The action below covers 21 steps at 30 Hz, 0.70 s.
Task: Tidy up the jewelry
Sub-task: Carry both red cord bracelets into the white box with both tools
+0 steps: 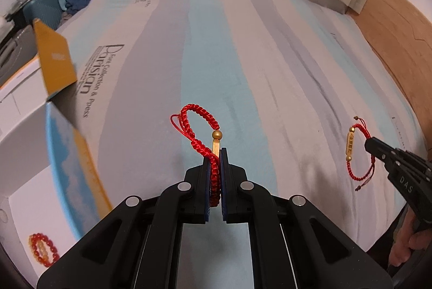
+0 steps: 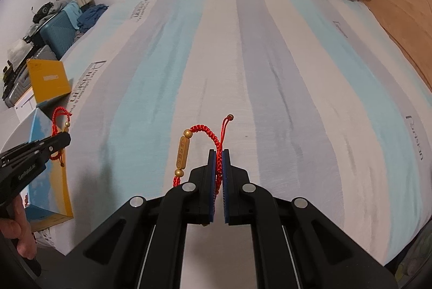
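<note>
The bed, covered by a sheet striped blue, grey and cream, carries an open blue-and-yellow cardboard box at its left edge. Inside the box lies a red beaded bracelet. The left hand-held gripper is raised over the bed near the box, its fingers pinching a red braided cord bracelet with a gold bead. The right hand-held gripper is held above the middle of the bed, its fingers clamped on a red braided cord bracelet with a gold bar charm, which loops upward.
</note>
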{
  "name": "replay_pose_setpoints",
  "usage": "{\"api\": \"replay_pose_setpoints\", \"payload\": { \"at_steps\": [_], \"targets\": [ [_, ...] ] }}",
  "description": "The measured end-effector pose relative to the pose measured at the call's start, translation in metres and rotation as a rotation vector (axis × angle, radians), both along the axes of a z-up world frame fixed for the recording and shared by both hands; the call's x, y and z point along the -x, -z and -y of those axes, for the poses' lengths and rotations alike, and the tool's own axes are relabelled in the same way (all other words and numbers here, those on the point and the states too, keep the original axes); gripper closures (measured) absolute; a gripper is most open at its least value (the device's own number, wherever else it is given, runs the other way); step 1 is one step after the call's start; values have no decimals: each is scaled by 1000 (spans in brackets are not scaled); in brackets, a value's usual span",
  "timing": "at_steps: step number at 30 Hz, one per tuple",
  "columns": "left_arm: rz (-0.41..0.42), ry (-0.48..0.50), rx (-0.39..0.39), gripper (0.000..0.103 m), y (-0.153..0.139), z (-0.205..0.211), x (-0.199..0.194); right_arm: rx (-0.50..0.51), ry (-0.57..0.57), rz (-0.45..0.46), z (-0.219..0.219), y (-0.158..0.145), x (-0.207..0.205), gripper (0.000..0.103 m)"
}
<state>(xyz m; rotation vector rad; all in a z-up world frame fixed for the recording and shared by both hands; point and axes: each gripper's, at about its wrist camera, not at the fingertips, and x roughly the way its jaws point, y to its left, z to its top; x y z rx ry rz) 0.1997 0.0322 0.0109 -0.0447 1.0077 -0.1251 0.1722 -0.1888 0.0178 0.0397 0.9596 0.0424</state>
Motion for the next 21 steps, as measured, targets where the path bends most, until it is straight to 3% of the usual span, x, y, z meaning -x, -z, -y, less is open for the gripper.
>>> {"api": "replay_pose_setpoints", "payload": {
  "at_steps": [21],
  "targets": [
    [73, -119, 8, 98, -55, -91, 65, -17, -142, 66, -109, -39, 20, 100]
  ]
}}
